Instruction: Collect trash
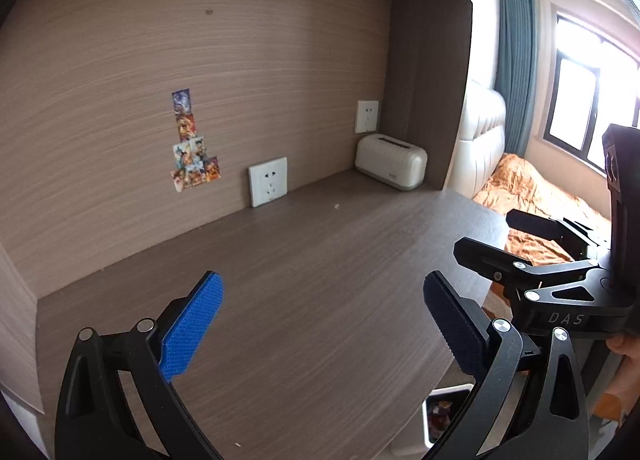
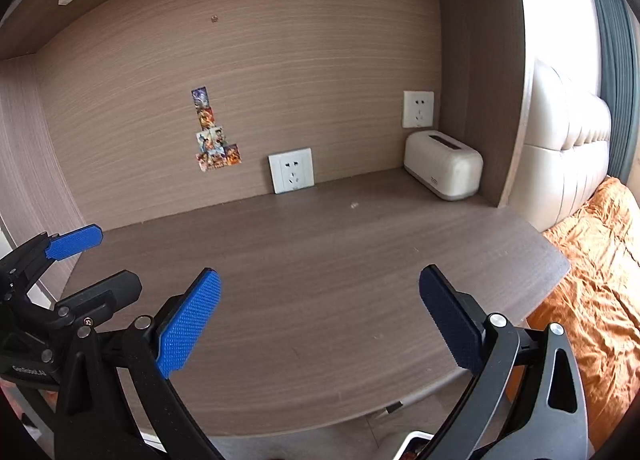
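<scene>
My left gripper (image 1: 322, 324) is open and empty, held over the brown wooden desk (image 1: 304, 284). My right gripper (image 2: 320, 320) is open and empty too, over the same desk (image 2: 320, 260). A tiny pale scrap (image 2: 354, 205) lies on the desk near the back; it also shows in the left wrist view (image 1: 337, 205). The right gripper shows at the right of the left wrist view (image 1: 532, 256), past the desk's right edge. The left gripper shows at the left of the right wrist view (image 2: 80, 260). A white-rimmed bin (image 1: 446, 412) sits below the desk's front edge; its contents are unclear.
A cream tissue box (image 2: 442, 165) stands at the back right corner. Two white wall sockets (image 2: 291, 170) (image 2: 418, 109) and several stickers (image 2: 214, 135) are on the back panel. A bed with an orange cover (image 2: 592, 280) lies to the right. Side panels enclose the desk.
</scene>
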Motion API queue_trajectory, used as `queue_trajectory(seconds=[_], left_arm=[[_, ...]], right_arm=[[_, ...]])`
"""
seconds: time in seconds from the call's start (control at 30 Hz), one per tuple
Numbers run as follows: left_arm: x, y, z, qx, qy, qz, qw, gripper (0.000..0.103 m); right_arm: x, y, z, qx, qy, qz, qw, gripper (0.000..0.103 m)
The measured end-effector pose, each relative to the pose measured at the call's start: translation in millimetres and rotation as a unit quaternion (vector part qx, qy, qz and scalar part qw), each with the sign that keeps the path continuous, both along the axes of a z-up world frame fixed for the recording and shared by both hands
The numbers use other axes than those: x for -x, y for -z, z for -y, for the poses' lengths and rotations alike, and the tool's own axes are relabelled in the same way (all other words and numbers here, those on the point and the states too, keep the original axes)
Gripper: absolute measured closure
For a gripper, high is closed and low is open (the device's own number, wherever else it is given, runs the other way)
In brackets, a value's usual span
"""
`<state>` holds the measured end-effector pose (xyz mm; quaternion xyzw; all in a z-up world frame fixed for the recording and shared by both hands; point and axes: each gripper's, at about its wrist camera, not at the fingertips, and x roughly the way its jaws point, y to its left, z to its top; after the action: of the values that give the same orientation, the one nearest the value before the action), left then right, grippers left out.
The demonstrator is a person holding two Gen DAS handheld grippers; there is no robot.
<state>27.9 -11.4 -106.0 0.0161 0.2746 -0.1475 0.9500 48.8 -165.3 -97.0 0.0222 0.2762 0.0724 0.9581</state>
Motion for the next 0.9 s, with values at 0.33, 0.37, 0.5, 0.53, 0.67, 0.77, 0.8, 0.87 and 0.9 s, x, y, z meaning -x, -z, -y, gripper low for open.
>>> queue_trajectory(seconds=[0.33, 0.37, 0.5, 0.53, 0.67, 0.77, 0.8, 0.87, 0.9], left_arm=[[-5.6, -8.3, -33.6, 0.005, -0.012, -0.001, 0.9999, 0.004], [-6.1, -8.8, -36.0, 0.004, -0.015, 0.002, 0.9999, 0.004], [-6.0, -11.7, -42.3, -0.003, -0.024, 0.016, 0.9996, 0.004], [-7.5, -12.1, -43.2, -0.003, -0.024, 0.017, 0.9996, 0.004], [-11.3, -15.9, -48.5, 0.001, -0.028, 0.02, 0.9994, 0.005], [-13.9, -18.1, -52.3, 0.011, -0.029, 0.02, 0.9993, 0.005], [-15.1, -18.6, -53.0, 0.011, -0.032, 0.021, 0.9992, 0.005], [-17.9, -19.2, -53.8, 0.009, -0.034, 0.021, 0.9992, 0.004], [-18.7, -19.6, -54.1, 0.008, -0.034, 0.022, 0.9991, 0.004]], right_arm=[[-10.8, -16.5, -28.7, 0.005, -0.006, 0.022, 1.0, 0.004], [-11.9, -16.6, -29.7, 0.005, -0.007, 0.021, 1.0, 0.004], [-12.9, -17.4, -32.0, 0.005, -0.005, 0.024, 1.0, 0.004], [-12.8, -18.1, -32.6, 0.005, -0.004, 0.025, 1.0, 0.004], [-15.7, -20.1, -33.5, 0.003, -0.002, 0.028, 1.0, 0.004], [-16.7, -21.9, -33.9, 0.006, -0.001, 0.03, 1.0, 0.004], [-17.3, -22.6, -34.3, 0.006, -0.001, 0.031, 0.999, 0.004], [-19.2, -23.5, -34.5, 0.007, -0.001, 0.033, 0.999, 0.004], [-20.0, -23.9, -34.9, 0.008, -0.001, 0.033, 0.999, 0.004]])
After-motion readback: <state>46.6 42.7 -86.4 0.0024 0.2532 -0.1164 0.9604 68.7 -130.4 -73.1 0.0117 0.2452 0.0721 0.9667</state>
